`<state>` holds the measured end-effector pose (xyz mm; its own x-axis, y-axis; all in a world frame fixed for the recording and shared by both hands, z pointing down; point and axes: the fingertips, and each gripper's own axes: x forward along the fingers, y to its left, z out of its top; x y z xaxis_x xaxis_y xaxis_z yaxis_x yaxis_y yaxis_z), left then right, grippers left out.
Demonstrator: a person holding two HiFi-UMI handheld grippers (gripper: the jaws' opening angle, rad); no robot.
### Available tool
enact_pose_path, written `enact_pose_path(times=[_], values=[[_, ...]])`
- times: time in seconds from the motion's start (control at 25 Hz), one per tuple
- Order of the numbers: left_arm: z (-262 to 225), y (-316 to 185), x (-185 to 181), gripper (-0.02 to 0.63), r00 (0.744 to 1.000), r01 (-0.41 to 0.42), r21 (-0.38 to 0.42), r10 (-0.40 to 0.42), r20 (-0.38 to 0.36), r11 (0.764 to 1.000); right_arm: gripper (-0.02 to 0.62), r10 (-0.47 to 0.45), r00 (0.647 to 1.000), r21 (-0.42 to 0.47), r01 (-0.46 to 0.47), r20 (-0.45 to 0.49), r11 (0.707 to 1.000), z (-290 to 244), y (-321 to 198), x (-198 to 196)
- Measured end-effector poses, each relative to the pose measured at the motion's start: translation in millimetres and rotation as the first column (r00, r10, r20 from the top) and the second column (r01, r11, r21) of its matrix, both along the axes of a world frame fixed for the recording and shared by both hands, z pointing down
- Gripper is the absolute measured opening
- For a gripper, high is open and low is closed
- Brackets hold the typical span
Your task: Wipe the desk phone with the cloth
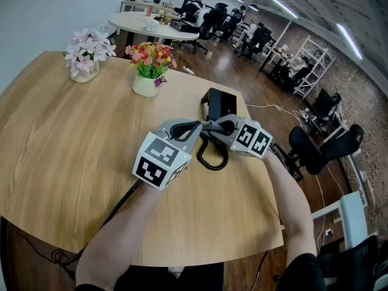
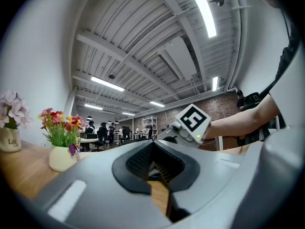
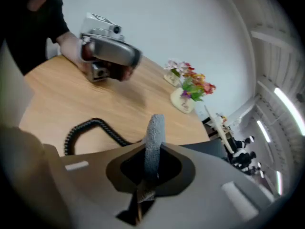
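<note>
**Cloth in R jaws, phone just ahead**

R gripper jaws pinch the grey cloth. L gripper jaws pressed together, nothing seen betw. them. Beyond both tips lies the desk phone, long axis running away from the person. R is nearer, so prob. R wipes.

The right gripper was clamped on a grey cloth, its jaws pressed against the fabric, which stood up between them as a narrow upright fold. Just ahead and to the left, a black coiled cord lay on the wooden table. Further ahead on the left, a hand held the left gripper above the tabletop, blurred. Ahead and to the right, two flower pots stood near the table's far edge.
</note>
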<state>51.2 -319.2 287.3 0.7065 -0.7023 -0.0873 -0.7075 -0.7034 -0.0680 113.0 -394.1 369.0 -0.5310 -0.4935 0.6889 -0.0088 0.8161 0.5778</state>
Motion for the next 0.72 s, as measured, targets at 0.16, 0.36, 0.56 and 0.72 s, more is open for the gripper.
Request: enact_pose_path(times=[0.16, 0.36, 0.56, 0.72], values=[[1, 2, 3, 0.003, 1.0, -0.013, 0.007, 0.013, 0.012, 1.0, 0.017, 0.007, 0.996, 0.048, -0.011, 0.085, 0.999, -27, -7, -6], [2, 1, 5, 0.003, 1.0, -0.02, 0.005, 0.02, -0.008, 1.0, 0.017, 0.215, 0.921, 0.197, -0.288, 0.324, 0.937, -85, -120, 1], [1, 3, 6, 0.003, 1.0, -0.027, 0.008, 0.027, -0.002, 1.0, 0.015, 0.255, 0.938, 0.139, -0.292, 0.236, 0.946, -51, -122, 22], [0, 2, 3, 0.003, 1.0, -0.02, 0.01, 0.02, 0.0, 1.0, 0.014, 0.119, 0.987, 0.088, -0.129, 0.11, 0.988, -16, -46, 8]])
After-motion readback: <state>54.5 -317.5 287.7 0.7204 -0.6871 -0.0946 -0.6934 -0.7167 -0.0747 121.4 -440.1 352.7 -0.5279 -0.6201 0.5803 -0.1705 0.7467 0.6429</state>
